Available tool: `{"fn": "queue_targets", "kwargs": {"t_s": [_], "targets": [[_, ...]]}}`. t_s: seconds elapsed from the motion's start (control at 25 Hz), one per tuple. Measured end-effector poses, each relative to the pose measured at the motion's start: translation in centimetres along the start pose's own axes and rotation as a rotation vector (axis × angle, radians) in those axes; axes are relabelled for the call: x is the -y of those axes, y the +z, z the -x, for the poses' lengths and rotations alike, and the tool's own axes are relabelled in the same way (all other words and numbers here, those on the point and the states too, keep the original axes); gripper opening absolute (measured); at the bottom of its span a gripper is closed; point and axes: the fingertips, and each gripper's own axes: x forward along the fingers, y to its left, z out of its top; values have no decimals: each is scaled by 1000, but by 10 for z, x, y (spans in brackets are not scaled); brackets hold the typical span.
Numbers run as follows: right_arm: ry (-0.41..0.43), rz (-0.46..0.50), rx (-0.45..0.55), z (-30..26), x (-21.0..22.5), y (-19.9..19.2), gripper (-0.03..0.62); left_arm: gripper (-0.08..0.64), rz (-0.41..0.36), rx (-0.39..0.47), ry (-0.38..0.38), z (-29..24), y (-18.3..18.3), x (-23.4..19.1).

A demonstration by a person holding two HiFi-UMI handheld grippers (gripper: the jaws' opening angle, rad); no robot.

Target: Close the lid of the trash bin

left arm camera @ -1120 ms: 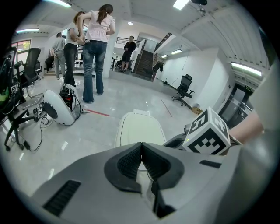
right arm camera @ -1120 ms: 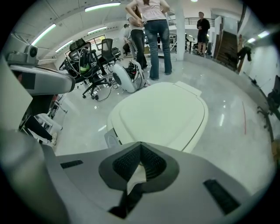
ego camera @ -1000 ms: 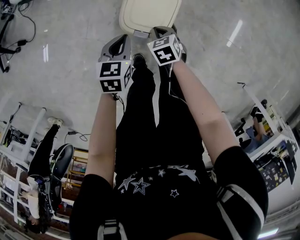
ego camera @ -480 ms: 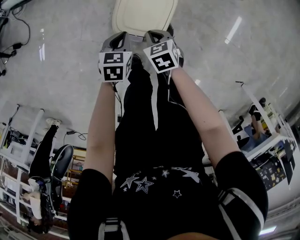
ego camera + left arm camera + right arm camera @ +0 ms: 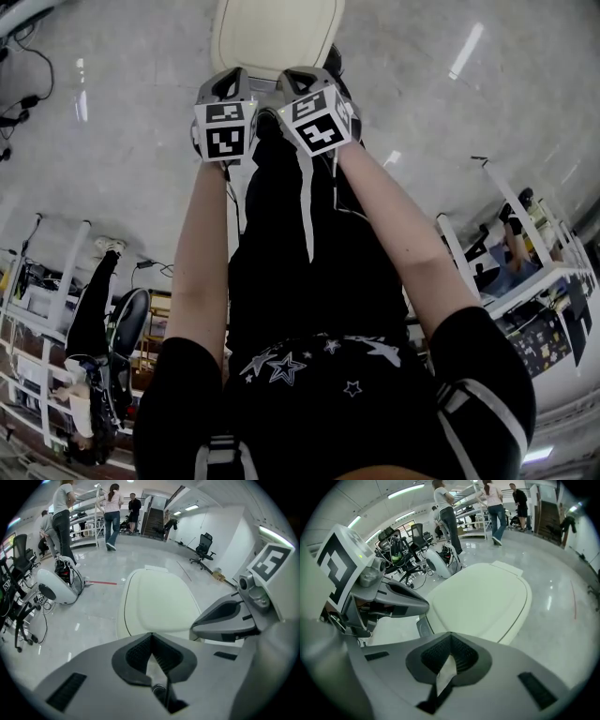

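The cream trash bin lid (image 5: 275,33) lies flat at the top of the head view, just beyond both grippers. My left gripper (image 5: 232,82) and right gripper (image 5: 309,79) are held side by side at the lid's near edge, both shut with nothing between the jaws. In the left gripper view the lid (image 5: 159,601) spreads out past the closed left gripper (image 5: 151,634), with the right gripper's body (image 5: 229,618) alongside. In the right gripper view the lid (image 5: 485,597) sits ahead of the closed right gripper (image 5: 450,634), and the left gripper's body (image 5: 391,597) is at the left.
A white rounded machine (image 5: 55,587) sits on the glossy floor left of the bin. Several people (image 5: 112,513) stand by shelving racks at the back. Office chairs (image 5: 204,548) and a seated person (image 5: 89,309) are around. A small grey panel (image 5: 423,626) sits at the lid's near end.
Both grippers have moved forward and closer together, up to the lid's near edge. More of the lid shows in the head view now.
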Motion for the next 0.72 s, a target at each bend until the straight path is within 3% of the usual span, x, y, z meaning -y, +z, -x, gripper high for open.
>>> {"fn": "queue_targets", "kwargs": {"t_s": [0.4,0.72], "targets": [[23,-32,5,-3,4,-7,-5,11,25,38,-7,3,3,2],[-41,-100,81,45,3,19,-5,11,9,137,-18,65,30,2]]}}
